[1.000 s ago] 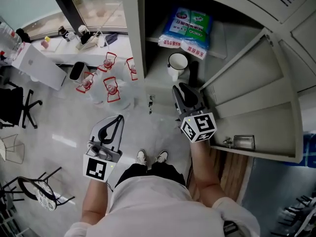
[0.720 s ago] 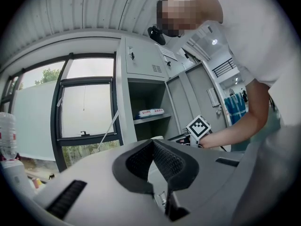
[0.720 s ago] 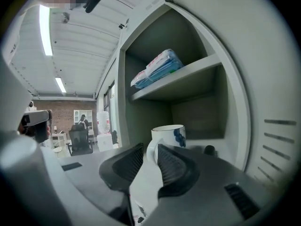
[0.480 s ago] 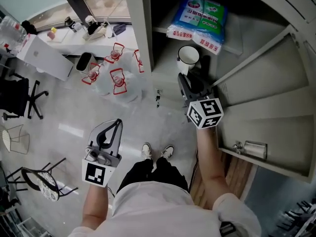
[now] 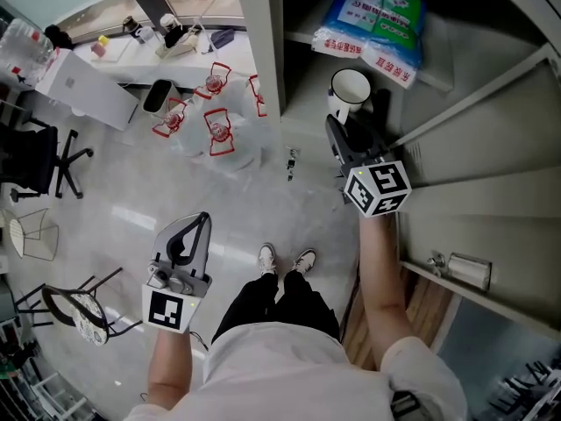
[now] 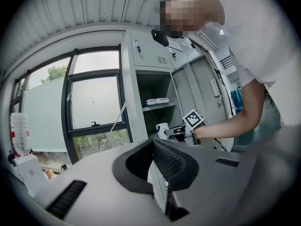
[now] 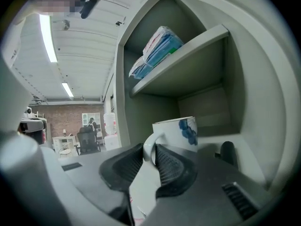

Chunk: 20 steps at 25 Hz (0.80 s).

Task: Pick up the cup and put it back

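A white cup (image 5: 349,89) with a blue print stands level at the cabinet's lower shelf (image 5: 302,103); its base is hidden, so I cannot tell whether it rests there. My right gripper (image 5: 340,132) reaches into the cabinet from the front. In the right gripper view its pads (image 7: 170,163) are shut on the cup's (image 7: 176,133) white handle. My left gripper (image 5: 202,220) hangs low over the floor, far left of the cabinet. Its jaws are shut with nothing between them (image 6: 153,144). The left gripper view also shows the cup (image 6: 162,130), far off.
Blue packages (image 5: 377,24) lie on the shelf above the cup. A dark object (image 7: 228,155) stands right of the cup. The cabinet's open door (image 5: 491,139) is at the right. Water bottles (image 5: 215,130) stand on the floor at the left, and the person's shoes (image 5: 285,260) are below.
The head view has shifted, so the cabinet sits further right and higher. The right gripper keeps its hold on the cup's handle at the shelf. The left gripper has barely moved.
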{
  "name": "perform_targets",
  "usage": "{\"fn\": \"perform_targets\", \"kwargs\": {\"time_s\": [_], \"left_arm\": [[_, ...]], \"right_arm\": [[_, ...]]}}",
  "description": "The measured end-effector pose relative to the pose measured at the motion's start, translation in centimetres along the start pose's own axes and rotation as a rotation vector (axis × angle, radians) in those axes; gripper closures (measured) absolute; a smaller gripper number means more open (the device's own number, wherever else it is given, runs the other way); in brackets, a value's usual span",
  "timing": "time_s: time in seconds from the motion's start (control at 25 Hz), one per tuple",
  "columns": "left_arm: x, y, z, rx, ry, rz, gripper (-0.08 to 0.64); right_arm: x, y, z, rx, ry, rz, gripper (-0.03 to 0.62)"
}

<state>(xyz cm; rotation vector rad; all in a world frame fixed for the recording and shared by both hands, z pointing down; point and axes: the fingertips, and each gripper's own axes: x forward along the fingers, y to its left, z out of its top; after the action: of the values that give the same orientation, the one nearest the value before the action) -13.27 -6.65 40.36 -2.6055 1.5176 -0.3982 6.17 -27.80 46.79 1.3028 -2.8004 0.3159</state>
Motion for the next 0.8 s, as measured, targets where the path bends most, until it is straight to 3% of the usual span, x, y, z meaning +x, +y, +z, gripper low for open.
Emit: {"fn": "perform_targets", "kwargs": {"time_s": [0.28, 0.56, 0.8], "left_arm": [[-0.3, -0.1, -0.1, -0.002, 0.005, 0.003, 0.540], [-0.5, -0.1, 0.1, -0.007, -0.001, 0.007, 0.540], [-0.6, 0.2, 0.2, -0.010, -0.003, 0.013, 0.540]], "right_arm": [[0.4, 0.3, 0.1, 0.016, -0.004, 0.013, 0.517], [0.4, 0.5, 1.6, 0.125, -0.091, 0.099, 0.537], [0.5, 1.3, 2.1, 0.106, -0.099, 0.138, 0.541]]}}
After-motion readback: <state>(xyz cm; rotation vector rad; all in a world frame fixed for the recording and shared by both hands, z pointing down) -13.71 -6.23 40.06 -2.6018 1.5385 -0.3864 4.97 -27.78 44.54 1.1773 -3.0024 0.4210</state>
